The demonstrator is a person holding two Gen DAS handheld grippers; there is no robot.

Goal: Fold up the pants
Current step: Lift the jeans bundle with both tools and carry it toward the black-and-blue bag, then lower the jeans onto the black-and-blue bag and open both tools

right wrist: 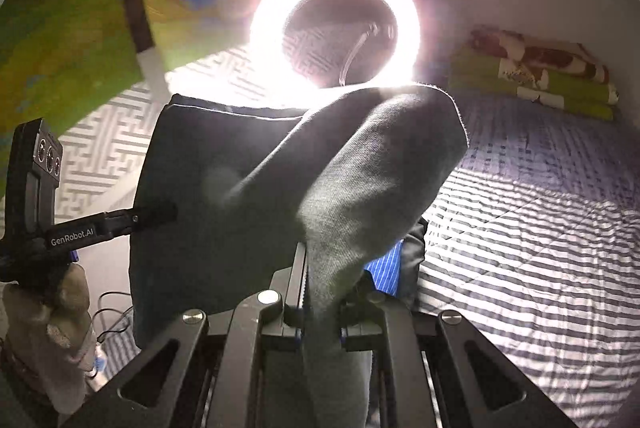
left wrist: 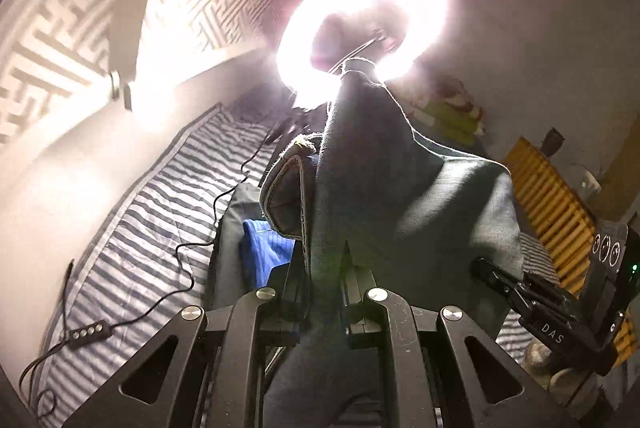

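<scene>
Dark grey-green pants hang lifted above the bed, held between both grippers. My left gripper is shut on the pants' fabric, which rises out of its jaws in a bunched peak. My right gripper is shut on another part of the pants, whose cloth drapes leftward across that view. The right gripper also shows in the left wrist view, pinching the cloth's right edge. The left gripper appears in the right wrist view, clamped on the left edge, with a gloved hand holding it.
A bright ring light glares straight ahead in both views. Below lies a striped bedspread with a black cable and inline switch. Blue striped cloth lies under the pants. Folded green bedding sits by the wall; a yellow slatted panel stands right.
</scene>
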